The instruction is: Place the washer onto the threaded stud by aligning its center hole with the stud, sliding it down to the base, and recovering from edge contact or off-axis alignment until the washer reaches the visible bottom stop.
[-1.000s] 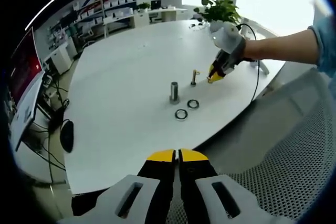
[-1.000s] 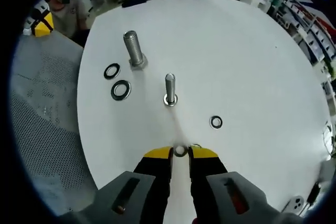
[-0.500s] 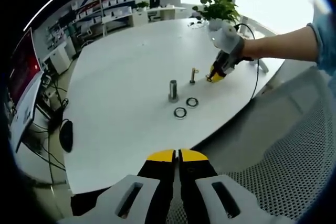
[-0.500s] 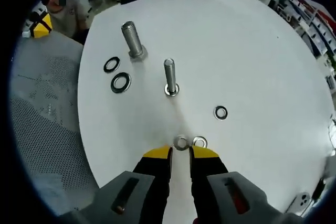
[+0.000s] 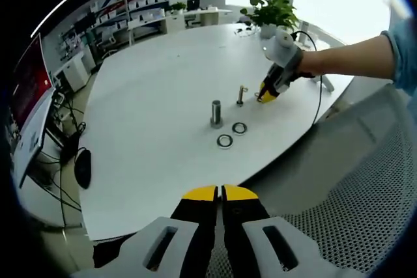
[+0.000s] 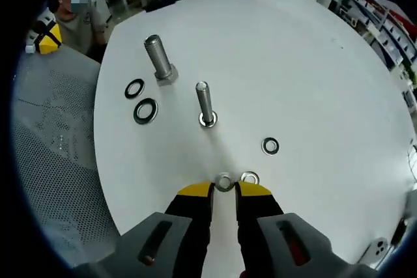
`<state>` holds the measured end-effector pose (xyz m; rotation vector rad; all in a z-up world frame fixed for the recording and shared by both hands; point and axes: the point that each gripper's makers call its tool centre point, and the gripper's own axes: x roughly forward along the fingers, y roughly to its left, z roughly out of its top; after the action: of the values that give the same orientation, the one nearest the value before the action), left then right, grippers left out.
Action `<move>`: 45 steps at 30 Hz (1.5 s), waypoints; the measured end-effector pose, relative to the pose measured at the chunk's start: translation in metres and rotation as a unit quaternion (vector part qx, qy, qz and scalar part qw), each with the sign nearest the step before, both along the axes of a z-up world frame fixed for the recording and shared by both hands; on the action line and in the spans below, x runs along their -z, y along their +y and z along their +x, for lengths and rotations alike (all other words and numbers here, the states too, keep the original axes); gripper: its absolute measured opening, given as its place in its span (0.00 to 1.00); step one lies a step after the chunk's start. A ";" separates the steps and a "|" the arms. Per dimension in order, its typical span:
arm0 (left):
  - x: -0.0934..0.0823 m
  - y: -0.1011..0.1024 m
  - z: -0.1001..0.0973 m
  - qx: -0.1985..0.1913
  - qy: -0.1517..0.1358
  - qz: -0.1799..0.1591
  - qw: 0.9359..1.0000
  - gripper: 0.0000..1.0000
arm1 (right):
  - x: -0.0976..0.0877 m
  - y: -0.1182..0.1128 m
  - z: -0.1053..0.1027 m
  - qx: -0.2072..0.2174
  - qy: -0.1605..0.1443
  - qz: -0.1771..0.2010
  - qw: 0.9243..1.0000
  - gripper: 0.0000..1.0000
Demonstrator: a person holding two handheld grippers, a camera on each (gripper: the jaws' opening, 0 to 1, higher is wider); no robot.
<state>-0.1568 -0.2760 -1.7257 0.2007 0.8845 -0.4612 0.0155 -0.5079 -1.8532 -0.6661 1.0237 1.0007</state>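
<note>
In the right gripper view the thin threaded stud [image 6: 204, 99] stands upright with a washer [image 6: 208, 120] at its base. My right gripper [image 6: 224, 191] is low over the table [image 6: 313, 63], jaws a narrow gap apart. A small washer [image 6: 224, 182] lies flat on the table right at the tips, and a second one [image 6: 249, 178] lies just beside it. A third small washer [image 6: 270, 146] lies farther out. In the left gripper view my left gripper [image 5: 220, 193] is shut and holds nothing, back off the table's edge. The right gripper [image 5: 267, 93] there rests near the thin stud [image 5: 240, 95].
A thicker stud [image 6: 157, 57] stands to the left with two larger washers [image 6: 135, 88] [image 6: 145, 111] beside it. A mesh chair [image 5: 365, 187] sits under my left gripper. A potted plant [image 5: 273, 12] stands at the table's far side. A person [image 6: 78, 24] sits past the table's edge.
The right gripper view has shifted a little over the table while the washers stayed put; the second washer beside the tips has come into sight. The left gripper has stayed still.
</note>
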 end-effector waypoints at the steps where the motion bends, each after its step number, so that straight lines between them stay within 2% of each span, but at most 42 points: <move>1: 0.000 0.000 0.000 0.000 0.000 0.000 1.000 0.00 | 0.001 0.000 0.001 -0.001 0.000 0.000 1.000 0.16; 15: 0.000 0.000 0.000 -0.001 0.000 0.001 1.000 0.00 | -0.002 0.001 -0.003 -0.012 -0.014 -0.004 1.000 0.14; 18: 0.000 0.001 0.000 -0.001 0.000 0.001 1.000 0.00 | -0.002 0.003 -0.008 -0.007 -0.004 0.000 1.000 0.14; 20: 0.000 0.000 0.000 -0.001 0.000 0.001 1.000 0.00 | -0.003 0.003 -0.007 -0.011 -0.008 -0.003 1.000 0.14; 28: 0.000 0.000 0.000 -0.001 -0.001 0.001 1.000 0.00 | -0.024 0.015 -0.001 -0.004 -0.016 0.025 1.000 0.14; 29: 0.000 0.000 0.000 -0.001 -0.001 0.001 1.000 0.00 | -0.026 0.017 -0.001 0.001 -0.014 0.033 0.999 0.12; 30: 0.000 0.000 0.000 -0.001 -0.001 0.001 1.000 0.00 | -0.030 0.019 -0.001 -0.007 -0.013 0.039 0.999 0.04; 31: 0.000 0.000 0.000 -0.001 -0.001 0.001 1.000 0.00 | -0.036 0.025 0.009 -0.004 -0.039 0.051 0.998 0.03; 32: -0.001 0.000 0.000 -0.001 -0.002 0.001 1.000 0.00 | -0.038 0.023 0.003 -0.004 -0.024 0.046 0.999 0.03; 34: -0.001 0.000 0.000 -0.001 -0.002 0.000 1.000 0.00 | -0.041 0.025 0.005 0.004 -0.022 0.051 0.998 0.03; 37: -0.001 0.000 0.000 -0.001 -0.003 0.000 1.000 0.00 | -0.036 0.021 0.004 -0.003 -0.023 0.033 0.999 0.03; 40: -0.001 0.000 0.001 -0.001 -0.004 -0.001 1.000 0.00 | -0.035 0.021 0.004 -0.006 -0.022 0.029 0.999 0.03; 45: -0.001 0.000 0.001 -0.002 -0.005 -0.001 1.000 0.00 | -0.031 0.027 0.006 -0.013 -0.017 0.025 0.999 0.13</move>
<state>-0.1557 -0.2760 -1.7244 0.1989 0.8746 -0.4579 0.0211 -0.4806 -1.8225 -0.6546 0.9600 1.0323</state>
